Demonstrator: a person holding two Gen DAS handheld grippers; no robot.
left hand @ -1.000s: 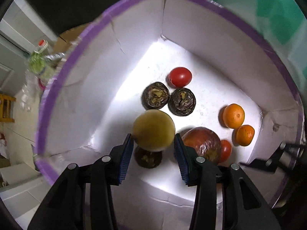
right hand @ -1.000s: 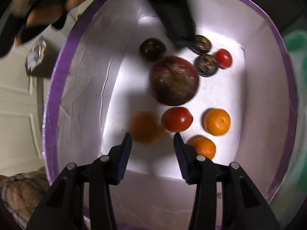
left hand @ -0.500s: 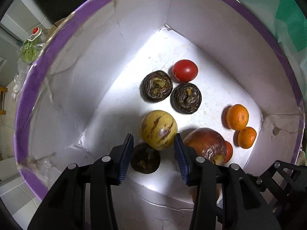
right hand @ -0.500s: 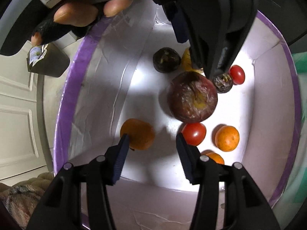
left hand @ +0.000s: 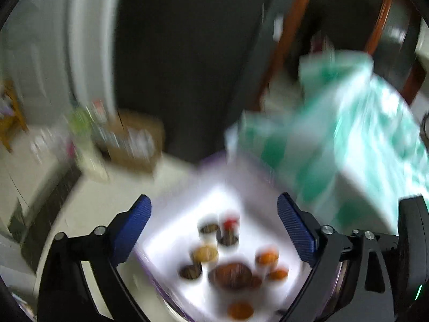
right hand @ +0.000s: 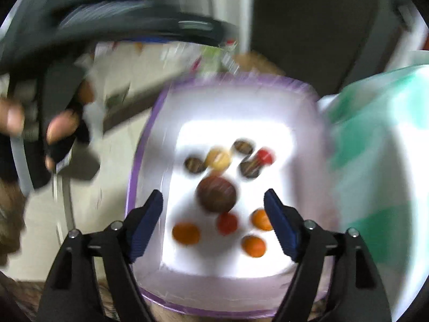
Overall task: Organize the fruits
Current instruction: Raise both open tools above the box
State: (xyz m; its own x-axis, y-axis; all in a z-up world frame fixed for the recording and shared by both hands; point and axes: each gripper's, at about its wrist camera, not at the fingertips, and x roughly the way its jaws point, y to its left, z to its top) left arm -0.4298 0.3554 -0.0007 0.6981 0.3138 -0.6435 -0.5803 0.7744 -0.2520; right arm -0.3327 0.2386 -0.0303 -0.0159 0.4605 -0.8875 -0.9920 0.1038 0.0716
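Fruit lies loose in the white box [right hand: 150, 145] below both tools, apparently gathered there. Left gripper [left hand: 214, 228] and right gripper [right hand: 213, 221] have just been opening; both gape empty above it.

Left tongs [left hand: 214, 228] and right tongs [right hand: 213, 221] have just opened, both empty.

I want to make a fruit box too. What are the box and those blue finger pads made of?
The box looks like white cardboard with a matte finish and purple edging; its thin walls suggest card, though blur leaves it open. The blue pads look like ribbed rubber or soft plastic, going by their fine ridges.
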